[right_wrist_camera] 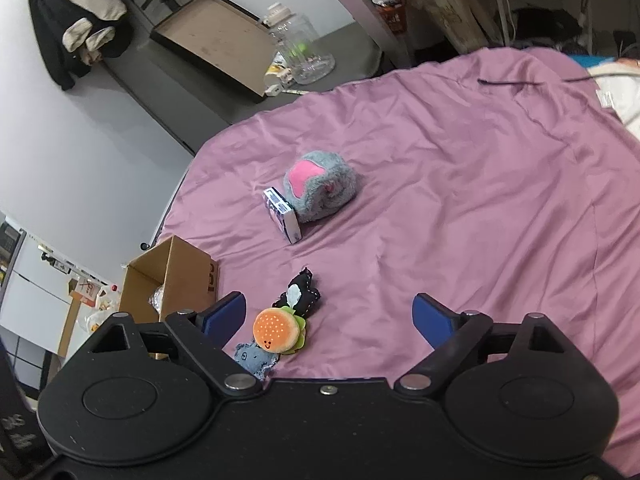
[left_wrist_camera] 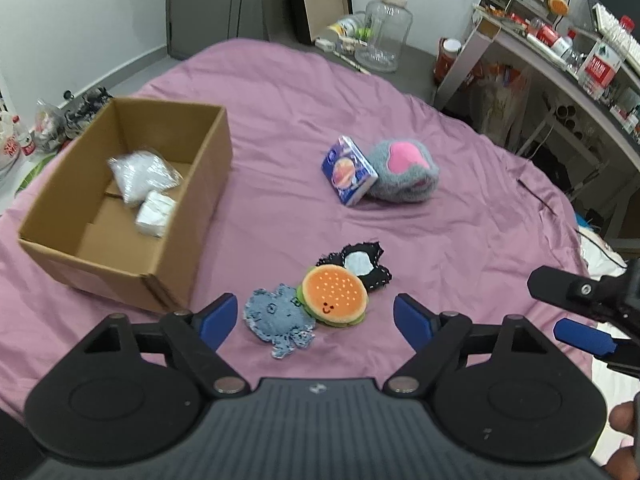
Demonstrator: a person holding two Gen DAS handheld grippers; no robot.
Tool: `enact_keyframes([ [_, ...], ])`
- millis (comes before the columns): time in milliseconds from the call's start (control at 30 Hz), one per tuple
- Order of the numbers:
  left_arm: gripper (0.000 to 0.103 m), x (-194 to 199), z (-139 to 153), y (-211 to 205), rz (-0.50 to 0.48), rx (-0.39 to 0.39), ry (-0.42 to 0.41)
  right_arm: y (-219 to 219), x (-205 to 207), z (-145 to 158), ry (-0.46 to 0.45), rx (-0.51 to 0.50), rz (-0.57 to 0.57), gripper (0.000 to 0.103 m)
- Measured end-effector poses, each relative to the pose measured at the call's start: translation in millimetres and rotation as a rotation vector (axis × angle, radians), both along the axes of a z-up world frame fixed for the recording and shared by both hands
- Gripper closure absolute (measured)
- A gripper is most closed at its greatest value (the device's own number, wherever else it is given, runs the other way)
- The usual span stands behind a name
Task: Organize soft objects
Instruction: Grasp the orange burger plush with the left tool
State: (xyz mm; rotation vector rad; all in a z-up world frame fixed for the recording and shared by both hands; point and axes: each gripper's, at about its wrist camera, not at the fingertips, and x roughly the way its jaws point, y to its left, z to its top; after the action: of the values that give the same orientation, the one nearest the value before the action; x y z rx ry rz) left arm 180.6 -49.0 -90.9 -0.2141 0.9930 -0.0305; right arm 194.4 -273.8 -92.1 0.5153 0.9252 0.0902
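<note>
On the purple bedsheet (left_wrist_camera: 280, 120) lie a burger plush (left_wrist_camera: 335, 294), a blue denim octopus toy (left_wrist_camera: 278, 320) and a black-and-white plush (left_wrist_camera: 360, 266), touching each other. Farther off, a blue tissue pack (left_wrist_camera: 349, 171) leans on a grey-and-pink plush (left_wrist_camera: 402, 172). A cardboard box (left_wrist_camera: 132, 200) at the left holds two white soft packs (left_wrist_camera: 140, 176). My left gripper (left_wrist_camera: 316, 320) is open and empty, just above the octopus and burger. My right gripper (right_wrist_camera: 330, 320) is open and empty, the burger (right_wrist_camera: 280, 332) by its left finger; it also shows in the left wrist view (left_wrist_camera: 576, 312).
A clear plastic jug (left_wrist_camera: 384, 32) and clutter stand on the floor beyond the bed. A cluttered desk (left_wrist_camera: 560, 52) runs along the right. A black cable (right_wrist_camera: 508, 82) lies on the sheet at the far right. Bags and bottles sit left of the box.
</note>
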Motion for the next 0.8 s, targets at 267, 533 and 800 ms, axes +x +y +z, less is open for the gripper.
enact_keyframes([
  [267, 0.021, 24, -34, -14, -0.040, 0.012, 0.060, -3, 14, -12, 0.037, -0.005, -0.015, 0.014],
  [533, 0.022, 44, -63, -24, -0.068, 0.054, 0.098, -2, 36, -31, 0.079, 0.008, 0.011, 0.024],
  [800, 0.022, 57, -86, -36, -0.088, 0.125, 0.116, -8, 58, -58, 0.136, 0.070, 0.014, 0.029],
])
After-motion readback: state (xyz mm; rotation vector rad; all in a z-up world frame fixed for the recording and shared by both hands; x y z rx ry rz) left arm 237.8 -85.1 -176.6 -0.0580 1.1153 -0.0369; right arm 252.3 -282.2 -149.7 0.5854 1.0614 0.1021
